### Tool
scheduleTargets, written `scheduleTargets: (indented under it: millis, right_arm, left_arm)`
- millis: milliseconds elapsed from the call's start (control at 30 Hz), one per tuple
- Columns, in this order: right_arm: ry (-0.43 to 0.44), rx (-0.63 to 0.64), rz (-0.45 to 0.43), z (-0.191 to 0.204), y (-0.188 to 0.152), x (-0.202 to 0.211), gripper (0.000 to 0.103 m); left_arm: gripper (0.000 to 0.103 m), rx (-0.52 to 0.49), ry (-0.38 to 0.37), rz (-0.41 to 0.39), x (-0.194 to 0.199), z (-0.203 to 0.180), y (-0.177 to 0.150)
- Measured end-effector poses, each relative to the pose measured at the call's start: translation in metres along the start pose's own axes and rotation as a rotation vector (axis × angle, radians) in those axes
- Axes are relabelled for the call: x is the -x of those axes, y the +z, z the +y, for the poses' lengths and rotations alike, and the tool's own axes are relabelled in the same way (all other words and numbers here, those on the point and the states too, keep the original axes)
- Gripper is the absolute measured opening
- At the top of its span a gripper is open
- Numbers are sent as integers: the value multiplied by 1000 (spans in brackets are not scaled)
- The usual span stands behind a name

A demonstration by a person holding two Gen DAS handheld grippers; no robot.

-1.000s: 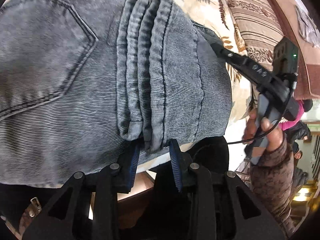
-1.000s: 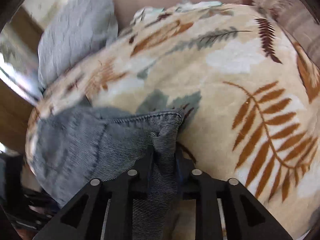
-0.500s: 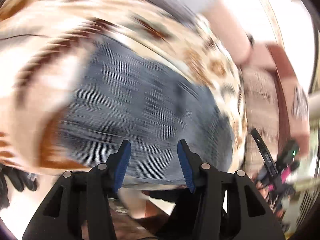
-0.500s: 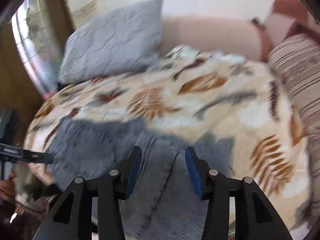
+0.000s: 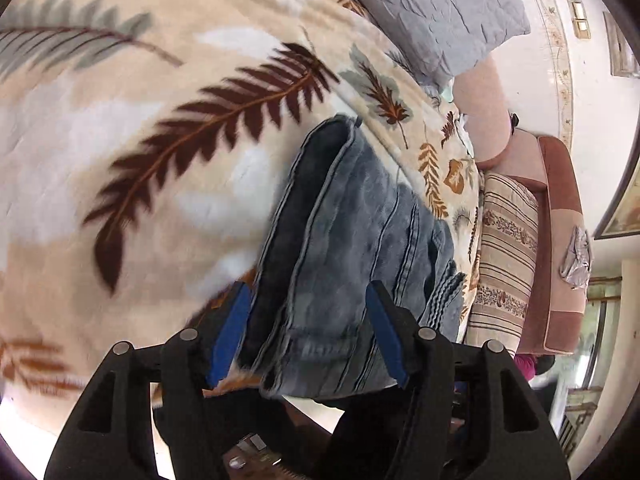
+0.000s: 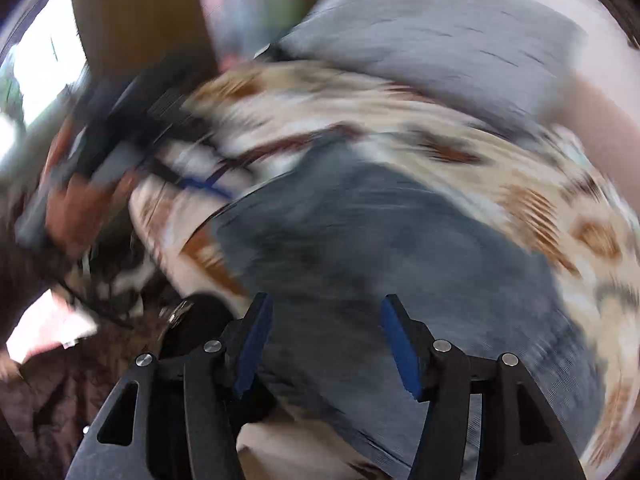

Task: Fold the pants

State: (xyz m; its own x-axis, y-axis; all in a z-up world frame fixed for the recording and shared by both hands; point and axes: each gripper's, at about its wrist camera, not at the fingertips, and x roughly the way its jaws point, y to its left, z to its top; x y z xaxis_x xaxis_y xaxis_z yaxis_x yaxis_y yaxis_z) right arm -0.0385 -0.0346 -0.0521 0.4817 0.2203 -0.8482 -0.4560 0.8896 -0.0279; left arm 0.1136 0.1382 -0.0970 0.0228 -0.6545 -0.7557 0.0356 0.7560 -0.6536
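Released now, both of them. A second ago clamped on denim: left hand-held gripper [image 5: 306, 330] on a stack of hems, right hand-held gripper [image 6: 326, 346] on a pinched edge. Now spread wide, blue pads apart, nothing between them, pulled back from the cloth. Folded pants [image 5: 360, 248] left lying as a compact grey-blue bundle on the bed, at the near edge, running from 6 o'clock up toward 12 in the left wrist view, layered hems showing at about 4 o'clock of the bundle. Same bundle [image 6: 380, 248] at centre in the right wrist view, heavily smeared by motion, so no detail of its edges to be had there.

Reads as a fold just laid down and let go; likely the last or near-last fold, though whether another halving is wanted cannot be told from here.

Underneath, a cream blanket [image 5: 140, 140] printed with brown and grey-green fern leaves, soft, likely to let the bundle sag a little. Grey pillow [image 5: 440, 8] at 1 o'clock, striped cushion [image 5: 506, 256] at 3 o'clock just beside the pants, pink-and-brown bed frame [image 5: 560, 240] beyond it, pale wall with a framed picture edge at far right.
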Motion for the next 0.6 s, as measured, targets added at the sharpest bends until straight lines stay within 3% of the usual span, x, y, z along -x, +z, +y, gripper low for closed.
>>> scheduleTargets:
  millis: [200,267,433,467,500,533,567,600]
  right_arm:
    - [-65,166,52,55,15,-50,58]
    - [-96,205,63,61,15,-61,60]
    - [-263,351,37,78,13,-88,60]
    - [-274,364,29,76,13,-90,51]
    - [-250,345,19,72,15,-88,45]
    - [-220,299,7,64,16,-82,39]
    - [-198,256,-5,55,18,-75,23]
    - [-178,211,-19,46,19,-66,19]
  left_arm:
    - [64,-60,44,60,-20,-12,29]
    - [66,-66,23,85,-23,-9,35]
    - [67,-152,18,134,-32,-20,45]
    - [58,-173,25,133,-34,-25,45]
    - [27,-207,26,138,-36,-31,42]
    - [13,-221,21,150,-38,-33,40]
    - [12,-234,12,148,-38,-37,36]
    - [12,-255,2,125,-34,-43,33]
